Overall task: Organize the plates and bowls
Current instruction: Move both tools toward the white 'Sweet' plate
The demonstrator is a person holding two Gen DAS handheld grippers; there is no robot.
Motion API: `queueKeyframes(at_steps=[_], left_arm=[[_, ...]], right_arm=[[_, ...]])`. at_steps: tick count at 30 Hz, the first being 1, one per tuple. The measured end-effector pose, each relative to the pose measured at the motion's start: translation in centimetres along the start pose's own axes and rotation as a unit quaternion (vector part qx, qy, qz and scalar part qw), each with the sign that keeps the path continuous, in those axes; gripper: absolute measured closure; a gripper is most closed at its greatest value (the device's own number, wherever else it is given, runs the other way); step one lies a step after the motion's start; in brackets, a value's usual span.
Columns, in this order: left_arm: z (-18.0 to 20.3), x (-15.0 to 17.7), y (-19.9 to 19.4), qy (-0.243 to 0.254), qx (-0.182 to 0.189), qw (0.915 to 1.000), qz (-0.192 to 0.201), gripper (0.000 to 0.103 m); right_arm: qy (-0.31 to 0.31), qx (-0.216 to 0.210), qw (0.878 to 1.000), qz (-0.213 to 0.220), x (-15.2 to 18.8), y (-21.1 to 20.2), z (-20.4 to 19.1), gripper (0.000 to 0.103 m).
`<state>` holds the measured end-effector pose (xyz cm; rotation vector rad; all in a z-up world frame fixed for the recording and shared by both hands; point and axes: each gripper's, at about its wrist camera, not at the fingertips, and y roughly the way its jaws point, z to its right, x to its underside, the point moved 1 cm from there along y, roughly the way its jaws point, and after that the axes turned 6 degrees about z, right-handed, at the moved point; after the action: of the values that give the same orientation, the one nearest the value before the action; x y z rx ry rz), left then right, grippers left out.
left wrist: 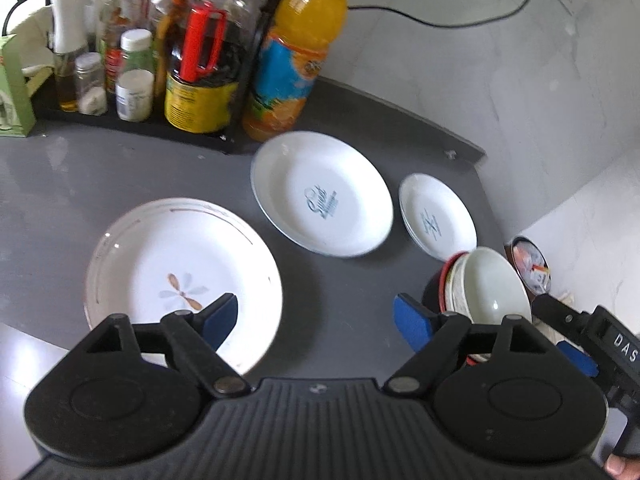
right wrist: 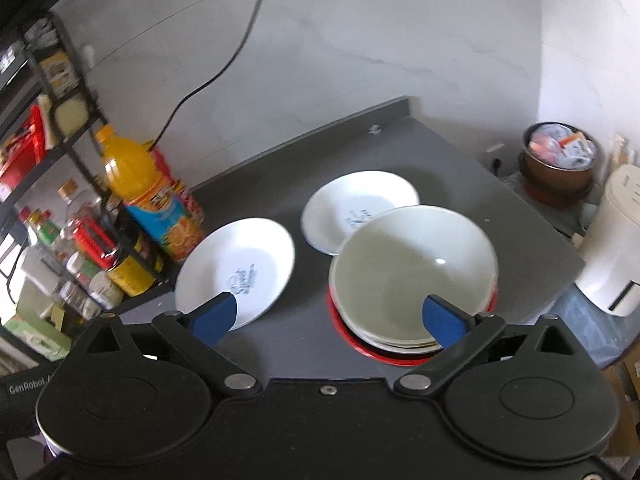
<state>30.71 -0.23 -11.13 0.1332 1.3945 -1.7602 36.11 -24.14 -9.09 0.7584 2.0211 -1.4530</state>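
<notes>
On the dark grey counter (left wrist: pixel 340 292) lie a large white plate with a flower motif (left wrist: pixel 182 280), a white plate with blue lettering (left wrist: pixel 320 194) (right wrist: pixel 238 266), and a smaller white plate stack (left wrist: pixel 438 214) (right wrist: pixel 356 204). A stack of bowls, pale green on top and red-rimmed at the bottom (left wrist: pixel 486 292) (right wrist: pixel 412 276), stands at the right. My left gripper (left wrist: pixel 320 320) is open above the counter, between the flower plate and the bowls. My right gripper (right wrist: pixel 334 316) is open, its right finger over the bowl stack's near rim. Neither holds anything.
A black rack (left wrist: pixel 132 124) with bottles and jars stands at the back left, an orange juice bottle (left wrist: pixel 296 52) (right wrist: pixel 148 196) beside it. A cable (left wrist: pixel 440 16) runs along the wall. A bin (right wrist: pixel 558 164) and a white appliance (right wrist: pixel 616 240) sit beyond the counter's right edge.
</notes>
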Motion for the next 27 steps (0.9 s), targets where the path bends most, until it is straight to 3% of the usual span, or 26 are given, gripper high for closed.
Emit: queueKeyframes(at_steps=[10,19,27], left_arm=[[-1.7,-2.4,0.5,-0.028,-0.026,0.999,0.026,0.019],[-2.6,-4.8,3.7,-0.053,-0.067,0.9963,0.009,0.019],[-2.9,-6.6,7.2,-0.089,-0.073,0.9934,0.001,0.029]], right_arm=[[-0.031,-0.044,0.998,-0.014,-1.0,3.3,-3.5,0.003],[-0.045,-0.075,0.994,-0.061,-3.0,9.1,-5.5,0.005],[-0.045,-0.084,0.988,-0.118,-3.9,14.4,-6.0,0.024]])
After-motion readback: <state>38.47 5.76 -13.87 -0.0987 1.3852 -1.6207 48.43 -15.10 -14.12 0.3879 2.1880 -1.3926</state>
